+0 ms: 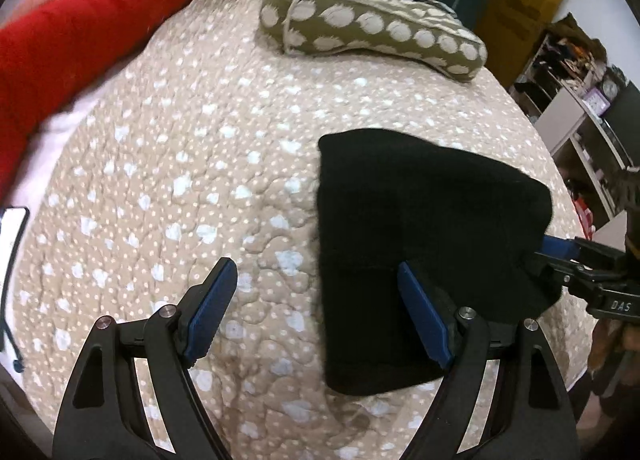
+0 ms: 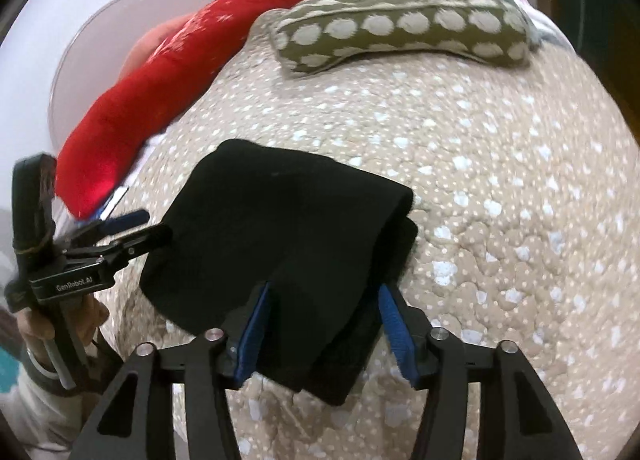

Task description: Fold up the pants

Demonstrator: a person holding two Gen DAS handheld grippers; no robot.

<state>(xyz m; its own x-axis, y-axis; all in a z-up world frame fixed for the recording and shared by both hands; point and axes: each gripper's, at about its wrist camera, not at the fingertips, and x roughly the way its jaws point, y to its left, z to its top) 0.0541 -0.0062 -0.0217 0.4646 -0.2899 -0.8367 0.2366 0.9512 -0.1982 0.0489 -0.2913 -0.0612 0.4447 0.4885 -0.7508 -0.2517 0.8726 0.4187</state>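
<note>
The black pants point(image 1: 420, 227) lie folded into a compact bundle on the beige spotted quilt point(image 1: 180, 179). My left gripper point(image 1: 320, 308) is open at the bundle's left edge; its right finger sits over the cloth and its left finger over bare quilt. In the right wrist view the pants point(image 2: 280, 227) lie between the blue pads of my right gripper point(image 2: 326, 324), which is open around the bundle's near end. The right gripper also shows at the bundle's right side in the left wrist view point(image 1: 560, 256). The left gripper shows at the left in the right wrist view point(image 2: 148, 227).
An olive pillow with pale dots point(image 1: 372, 31) lies at the far side of the quilt. A red blanket point(image 1: 100, 27) runs along the far left. A white device point(image 1: 12, 236) sits at the left edge. Shelves point(image 1: 580, 99) stand to the right.
</note>
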